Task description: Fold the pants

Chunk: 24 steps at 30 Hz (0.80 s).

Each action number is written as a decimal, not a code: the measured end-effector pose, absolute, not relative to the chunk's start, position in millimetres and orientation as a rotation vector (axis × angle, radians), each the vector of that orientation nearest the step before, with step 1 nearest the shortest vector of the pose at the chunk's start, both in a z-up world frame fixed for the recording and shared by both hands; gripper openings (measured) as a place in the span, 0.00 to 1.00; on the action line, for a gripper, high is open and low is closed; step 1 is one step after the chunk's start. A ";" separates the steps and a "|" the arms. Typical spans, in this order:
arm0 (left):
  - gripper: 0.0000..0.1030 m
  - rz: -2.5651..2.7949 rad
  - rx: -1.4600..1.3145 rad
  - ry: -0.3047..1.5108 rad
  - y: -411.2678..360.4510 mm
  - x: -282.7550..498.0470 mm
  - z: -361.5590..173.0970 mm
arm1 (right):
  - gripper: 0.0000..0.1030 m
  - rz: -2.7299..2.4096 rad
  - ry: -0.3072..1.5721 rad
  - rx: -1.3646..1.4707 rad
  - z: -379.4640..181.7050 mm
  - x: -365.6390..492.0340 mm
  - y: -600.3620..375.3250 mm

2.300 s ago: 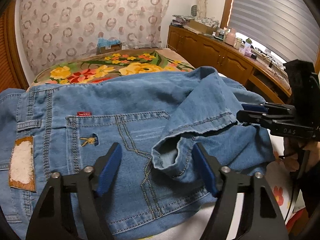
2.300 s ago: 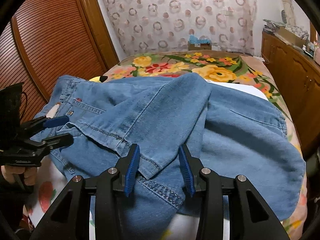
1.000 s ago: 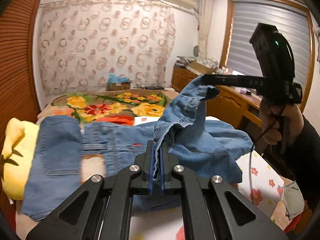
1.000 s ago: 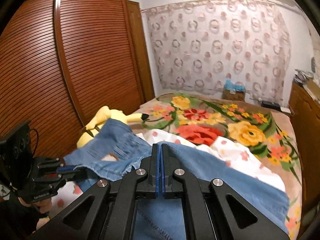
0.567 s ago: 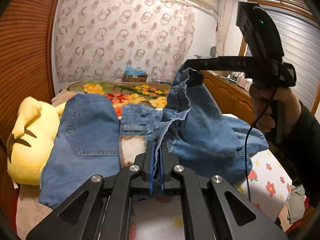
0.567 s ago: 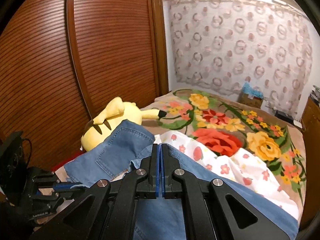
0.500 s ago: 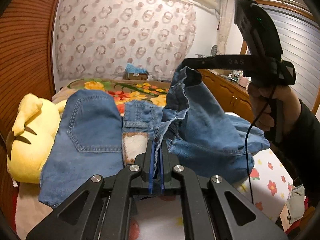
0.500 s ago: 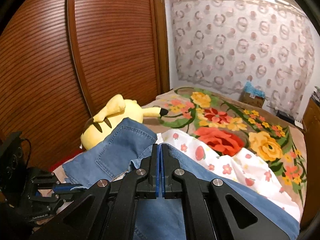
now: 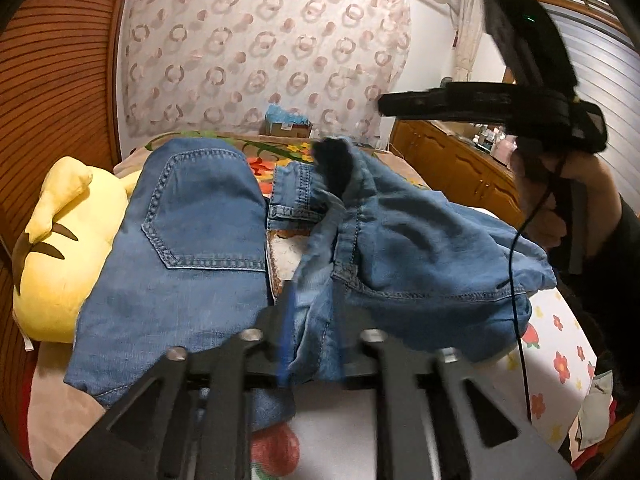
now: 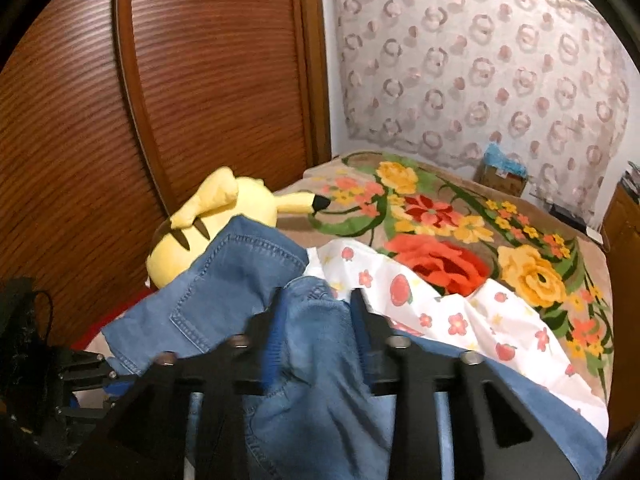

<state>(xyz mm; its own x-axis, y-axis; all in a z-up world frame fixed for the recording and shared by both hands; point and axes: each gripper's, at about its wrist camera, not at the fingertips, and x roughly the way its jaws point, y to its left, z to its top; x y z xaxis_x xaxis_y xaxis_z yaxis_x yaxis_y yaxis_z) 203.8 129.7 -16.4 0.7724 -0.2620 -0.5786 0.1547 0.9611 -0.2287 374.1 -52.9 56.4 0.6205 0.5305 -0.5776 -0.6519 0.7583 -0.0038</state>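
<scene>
Two jaws open; pants (image 9: 208, 240) lie crosswise.

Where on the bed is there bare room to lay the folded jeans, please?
The floral blanket is free between the white flowered sheet and the cardboard box. The near left is crowded: the jeans overlap the yellow plush toy, and denim lies between both grippers' just-opened jaws.
</scene>
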 end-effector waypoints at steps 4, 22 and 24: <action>0.46 -0.235 -0.164 0.637 124.7 202.7 -12.7 | 0.36 0.642 0.555 -0.224 65.7 350.6 -79.3; 0.45 -0.218 -0.080 0.732 89.8 240.0 -39.6 | 0.43 0.388 0.607 -0.173 46.9 255.1 -218.0; 0.45 -0.209 -0.071 0.750 89.5 242.8 -44.4 | 0.43 0.382 0.657 -0.148 23.8 260.5 -220.0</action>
<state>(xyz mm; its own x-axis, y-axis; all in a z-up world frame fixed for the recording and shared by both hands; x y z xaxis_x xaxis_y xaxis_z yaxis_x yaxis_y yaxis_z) 242.8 89.5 -44.4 0.7122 -0.2136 -0.6687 0.1630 0.9769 -0.1384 260.5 -220.0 23.8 0.7257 0.2986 -0.6198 -0.3910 0.9203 -0.0145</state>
